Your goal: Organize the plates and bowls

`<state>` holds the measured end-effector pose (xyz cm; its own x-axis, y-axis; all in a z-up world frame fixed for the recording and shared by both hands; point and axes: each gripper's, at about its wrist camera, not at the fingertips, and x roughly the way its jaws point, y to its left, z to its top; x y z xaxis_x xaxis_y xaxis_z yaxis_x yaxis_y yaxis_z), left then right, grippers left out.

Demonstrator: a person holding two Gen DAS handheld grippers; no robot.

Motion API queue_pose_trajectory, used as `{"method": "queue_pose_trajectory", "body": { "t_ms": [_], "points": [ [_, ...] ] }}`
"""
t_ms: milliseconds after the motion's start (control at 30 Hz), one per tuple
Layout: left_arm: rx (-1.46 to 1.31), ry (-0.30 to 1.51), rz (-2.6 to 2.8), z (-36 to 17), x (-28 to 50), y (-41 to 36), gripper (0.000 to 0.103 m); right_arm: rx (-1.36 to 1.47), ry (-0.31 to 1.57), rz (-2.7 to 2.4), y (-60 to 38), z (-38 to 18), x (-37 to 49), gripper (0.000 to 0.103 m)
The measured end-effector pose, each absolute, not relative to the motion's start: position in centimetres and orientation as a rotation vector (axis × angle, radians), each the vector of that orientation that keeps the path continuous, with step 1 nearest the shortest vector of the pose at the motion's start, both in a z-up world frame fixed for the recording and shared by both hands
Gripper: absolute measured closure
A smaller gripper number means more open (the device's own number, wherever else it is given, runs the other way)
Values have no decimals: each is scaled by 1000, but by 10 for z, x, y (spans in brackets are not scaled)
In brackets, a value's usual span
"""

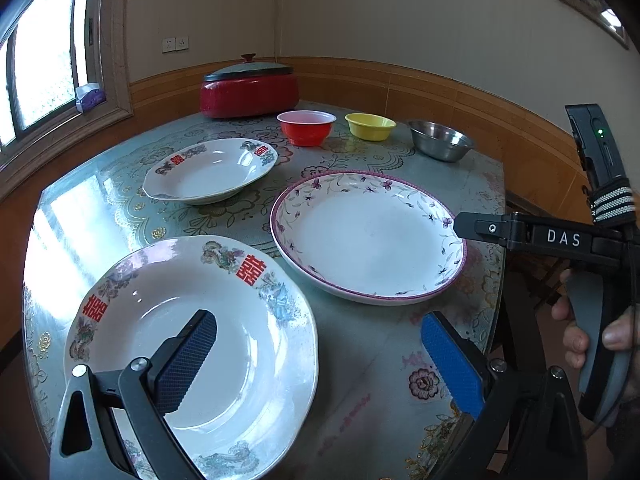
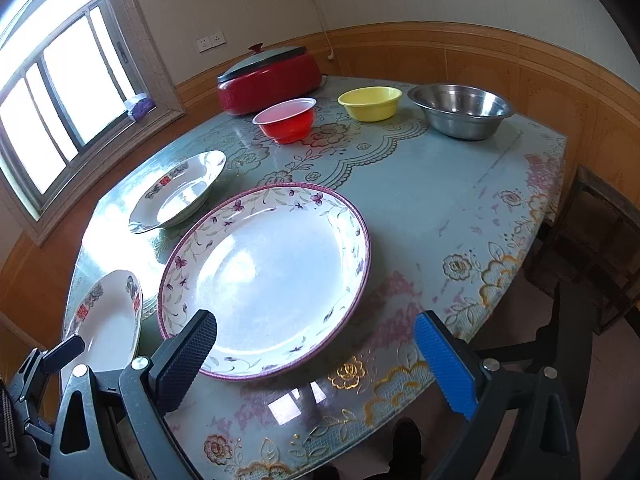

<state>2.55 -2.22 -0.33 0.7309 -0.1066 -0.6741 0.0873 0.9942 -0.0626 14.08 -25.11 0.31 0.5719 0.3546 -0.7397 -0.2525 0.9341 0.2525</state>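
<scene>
Left gripper (image 1: 318,356) hovers over the near dragon-pattern plate (image 1: 240,360), jaws spread wide, holding nothing. Right gripper (image 2: 316,356) likewise wide open and empty, above the table's near edge beside the purple-rimmed floral plate (image 2: 272,272). Red bowl (image 2: 286,118), yellow bowl (image 2: 370,102) and steel bowl (image 2: 460,114) line the far side.

Two handheld grippers, black frames with blue pads.

Left gripper (image 1: 318,364): black angular arms, silver screws at the joints, ribbed blue pads (image 1: 452,364) at lower left and lower right of the frame. Right gripper (image 2: 316,364): same build; seen at right edge of the left view with white "DAS" lettering, grey trigger, green light, striped strap. Hand (image 1: 592,332) bare, no sleeve visible.
</scene>
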Motion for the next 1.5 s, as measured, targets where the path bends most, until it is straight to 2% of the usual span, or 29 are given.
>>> {"method": "queue_pose_trajectory", "body": {
  "t_ms": [33,100,167,233,333,467,600,667,833,1100,1267,1367,1400,1433,1500],
  "points": [
    [-42,751,-113,-4,29,-22,0,118,897,371,-252,3,148,10],
    [-83,761,-120,-5,34,-20,0,92,911,390,-254,1,163,14],
    [-128,755,-125,-4,40,-21,0,76,923,413,-256,-1,179,25],
    [-157,742,-128,-2,45,-23,0,50,950,438,-258,-5,197,30],
    [-161,715,-99,4,56,-30,0,4,986,504,-253,-10,223,53],
    [-203,705,-49,8,71,-35,0,-103,1017,593,-237,-17,251,62],
    [-241,686,7,9,78,-42,0,-196,1040,662,-224,-26,276,62],
    [-248,686,22,10,81,-47,0,-233,1043,716,-219,-29,286,67],
    [-213,722,142,9,80,-63,0,-342,1037,860,-207,-38,294,72],
    [-285,821,235,-11,68,-80,0,-452,977,1023,-198,-38,301,70],
    [-288,849,191,-13,61,-88,0,-480,945,1042,-196,-39,301,62],
    [-278,860,134,-19,61,-93,6,-479,951,1003,-199,-39,302,56],
    [-283,863,116,-21,61,-94,13,-473,961,983,-200,-39,302,56],
    [-287,862,101,-23,62,-94,15,-476,959,970,-201,-39,301,56],
    [-295,857,91,-27,64,-93,15,-500,927,949,-201,-38,297,56]
  ]
}}
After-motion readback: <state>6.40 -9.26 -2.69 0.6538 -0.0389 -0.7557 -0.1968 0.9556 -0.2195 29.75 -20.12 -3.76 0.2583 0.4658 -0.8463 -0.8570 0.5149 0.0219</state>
